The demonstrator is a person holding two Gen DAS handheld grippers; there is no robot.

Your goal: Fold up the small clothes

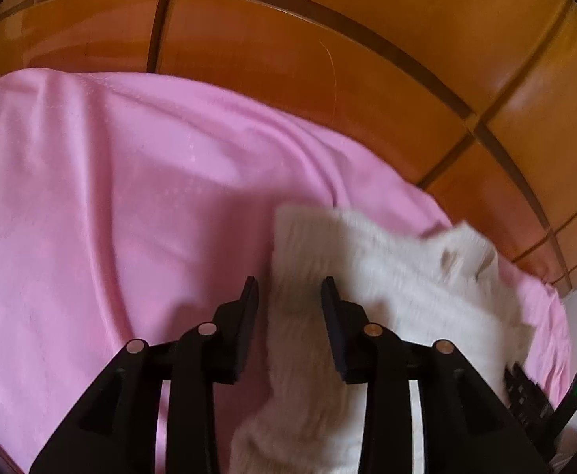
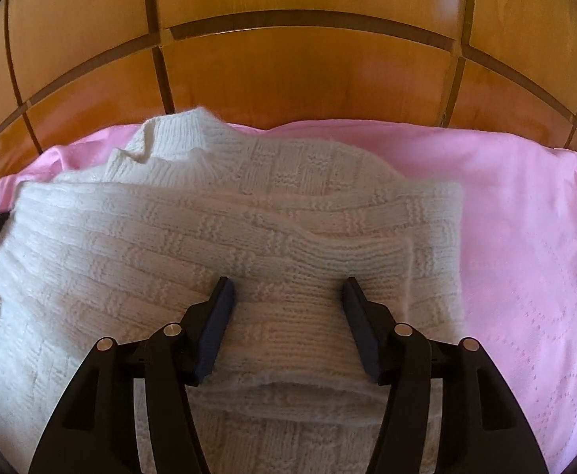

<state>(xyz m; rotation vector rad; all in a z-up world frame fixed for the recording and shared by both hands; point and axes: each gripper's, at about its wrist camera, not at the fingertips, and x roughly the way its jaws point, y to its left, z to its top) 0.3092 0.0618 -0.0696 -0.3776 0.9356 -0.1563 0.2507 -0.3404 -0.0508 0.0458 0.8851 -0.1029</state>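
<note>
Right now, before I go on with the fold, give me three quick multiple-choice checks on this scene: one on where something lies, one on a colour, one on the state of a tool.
1. Where does the white knitted sweater lie?
A. on the pink sheet
B. on a bare wooden floor
C. inside a basket

2. What colour are the panels behind the bed?
A. grey
B. orange-brown wood
C. green

3. How does the right tool stand?
A. shut flat with nothing near it
B. clamped on the pink sheet
C. open, fingers apart over the sweater

Answers:
1. A, the pink sheet shows on all sides of the knit in the right wrist view.
2. B, glossy wooden panels with darker strips fill the background.
3. C, a wide gap with knit showing lies between its fingers, and neither visibly pinches the fabric.
</note>
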